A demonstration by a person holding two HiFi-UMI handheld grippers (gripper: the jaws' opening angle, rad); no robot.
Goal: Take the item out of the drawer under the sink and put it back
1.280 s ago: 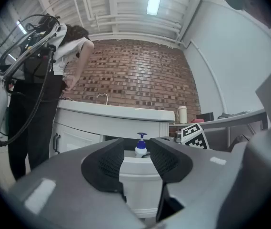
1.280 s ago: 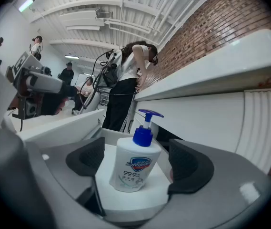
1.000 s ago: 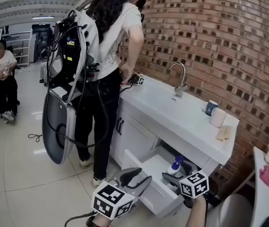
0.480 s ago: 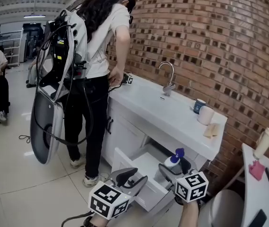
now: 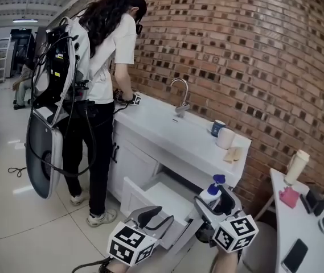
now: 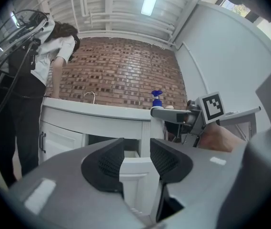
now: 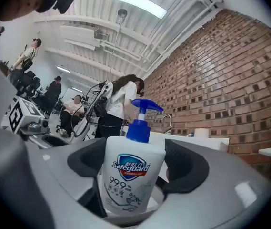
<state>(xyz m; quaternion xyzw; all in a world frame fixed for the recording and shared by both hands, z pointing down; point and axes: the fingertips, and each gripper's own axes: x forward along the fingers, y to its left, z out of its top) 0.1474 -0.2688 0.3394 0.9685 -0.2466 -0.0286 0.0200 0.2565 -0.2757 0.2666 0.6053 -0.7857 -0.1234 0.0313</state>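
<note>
A white pump soap bottle point(image 5: 210, 195) with a blue top sits between the jaws of my right gripper point(image 5: 214, 202), which is shut on it and holds it upright above the open drawer point(image 5: 146, 201). In the right gripper view the bottle point(image 7: 133, 175) fills the gap between both pads. The white drawer stands pulled out beneath the sink counter point(image 5: 167, 132). My left gripper point(image 5: 159, 216) hovers at the drawer's front, open, with nothing held. In the left gripper view its jaws point(image 6: 136, 156) frame the drawer's front edge, and the bottle's blue pump point(image 6: 156, 97) shows beyond.
A person point(image 5: 96, 90) with a backpack rig stands at the counter's left end. A faucet point(image 5: 180, 95), a blue cup point(image 5: 217, 128) and a white roll point(image 5: 226, 138) are on the counter. A white table point(image 5: 281, 226) at right carries a bottle point(image 5: 295, 166) and a phone point(image 5: 295, 255).
The right gripper has risen with the soap bottle, lifting it from inside the drawer to above it. The head view has swung right, shifting everything leftward.
</note>
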